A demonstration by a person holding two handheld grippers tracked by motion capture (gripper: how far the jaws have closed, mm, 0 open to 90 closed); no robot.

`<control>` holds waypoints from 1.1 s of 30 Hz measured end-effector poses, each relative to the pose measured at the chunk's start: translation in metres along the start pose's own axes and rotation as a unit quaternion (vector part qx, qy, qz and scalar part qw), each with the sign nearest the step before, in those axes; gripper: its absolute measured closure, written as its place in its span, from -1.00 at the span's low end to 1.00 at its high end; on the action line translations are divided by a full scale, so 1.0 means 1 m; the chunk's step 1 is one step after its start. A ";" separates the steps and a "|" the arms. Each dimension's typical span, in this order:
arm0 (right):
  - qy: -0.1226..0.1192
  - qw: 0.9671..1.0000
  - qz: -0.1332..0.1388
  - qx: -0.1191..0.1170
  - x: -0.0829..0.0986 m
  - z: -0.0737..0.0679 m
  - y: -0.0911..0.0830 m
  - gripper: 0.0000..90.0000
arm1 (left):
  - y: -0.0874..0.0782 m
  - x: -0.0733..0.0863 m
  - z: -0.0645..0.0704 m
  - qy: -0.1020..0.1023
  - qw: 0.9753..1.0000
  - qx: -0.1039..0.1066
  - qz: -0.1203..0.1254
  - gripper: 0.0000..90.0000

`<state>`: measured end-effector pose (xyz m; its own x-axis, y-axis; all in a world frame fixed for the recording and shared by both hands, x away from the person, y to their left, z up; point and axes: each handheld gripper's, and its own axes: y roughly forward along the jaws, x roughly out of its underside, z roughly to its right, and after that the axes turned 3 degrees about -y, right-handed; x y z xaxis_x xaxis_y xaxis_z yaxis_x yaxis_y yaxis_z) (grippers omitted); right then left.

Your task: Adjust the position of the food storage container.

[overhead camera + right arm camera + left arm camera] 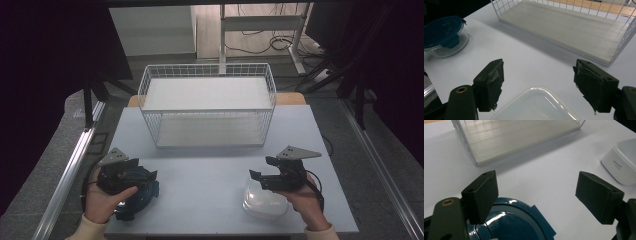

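Here, your left gripper (536, 197) is spread above the blue-lidded container (511, 222), cut off at bottom frame | your right gripper (537, 85) is spread over the white container (536, 105), partly hidden by your hand in the high view | wire basket (207, 107) upper centre | bare table (200, 175) between the grippers.

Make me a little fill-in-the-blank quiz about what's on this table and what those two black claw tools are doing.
1. The round container under the left gripper has a lid coloured ____.
2. The wire rack behind both containers is coloured ____.
3. The right gripper hovers over a ____ container.
4. Both grippers' jaws stand ____.

Missing words: blue; white; white; open
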<state>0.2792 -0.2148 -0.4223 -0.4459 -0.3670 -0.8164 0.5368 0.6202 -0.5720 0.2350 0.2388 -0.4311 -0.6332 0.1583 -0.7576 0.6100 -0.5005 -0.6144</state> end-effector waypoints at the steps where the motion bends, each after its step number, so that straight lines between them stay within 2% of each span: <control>1: 0.000 1.000 0.000 0.000 0.000 0.000 0.000 -0.47 | 0.000 0.000 0.000 -0.001 1.000 0.000 0.000 -0.61; 6: 0.005 1.000 -0.002 0.003 0.000 0.001 -0.001 -0.47 | -0.001 0.001 -0.002 -0.006 1.000 0.008 -0.001 -0.60; 20: 0.009 1.000 -0.003 0.005 0.001 -0.001 0.000 -0.47 | -0.016 0.007 -0.009 -0.017 1.000 -0.007 0.004 -0.58; 25: 0.005 1.000 0.000 0.002 0.000 -0.002 -0.002 -0.47 | -0.028 0.013 -0.014 -0.023 1.000 -0.015 0.005 -0.57; 33: 0.006 1.000 0.000 0.002 0.000 -0.001 -0.003 -0.44 | -0.055 0.021 -0.032 -0.043 0.998 -0.035 0.015 -0.53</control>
<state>0.2766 -0.2158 -0.4199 -0.4536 -0.3589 -0.8157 0.5401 0.6173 -0.5720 0.2036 0.2970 -0.4207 -0.6511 0.0696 -0.7558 0.6589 -0.4425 -0.6083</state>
